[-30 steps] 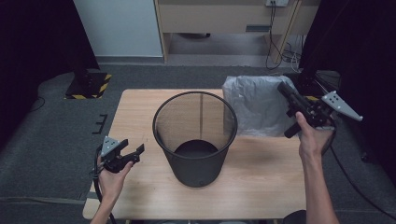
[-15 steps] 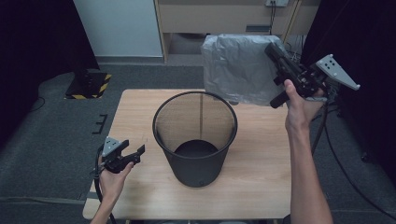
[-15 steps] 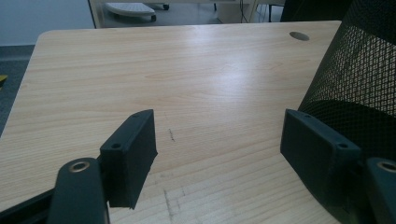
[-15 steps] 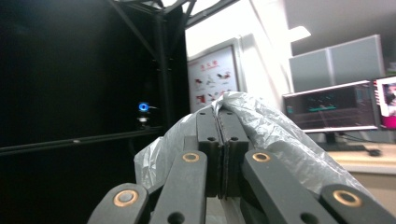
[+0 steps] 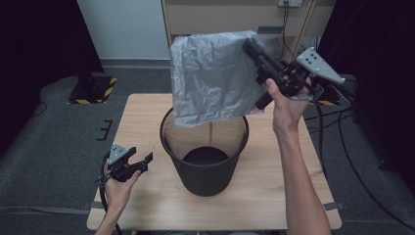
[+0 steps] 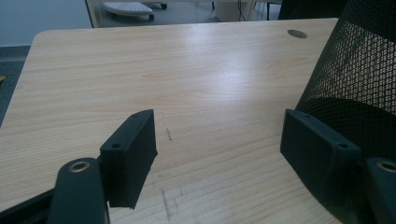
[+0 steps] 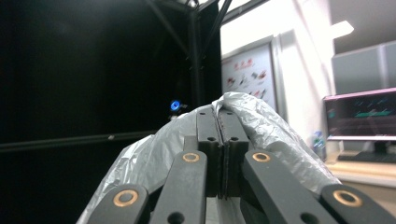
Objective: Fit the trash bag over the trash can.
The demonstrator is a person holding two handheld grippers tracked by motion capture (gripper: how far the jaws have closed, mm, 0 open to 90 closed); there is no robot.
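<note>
A grey bin bag hangs over a black mesh bin.

The right gripper [image 5: 249, 46] has its fingers closed tight on the top edge of the grey plastic bag [image 5: 213, 78], high above the mesh bin [image 5: 205, 166] on the table [image 5: 142, 117]. The left gripper [image 5: 142, 160] waits beside the bin, fingers wide open, holding nothing.

We find no words, brand names or numbers clear enough to read. In the right gripper view, a framed poster [image 7: 250, 77] on the white wall carries a red heading and small pictures, too blurred to make out. A monitor [image 7: 362, 114] beside it shows coloured lines of text, also too small for us to read.
</note>
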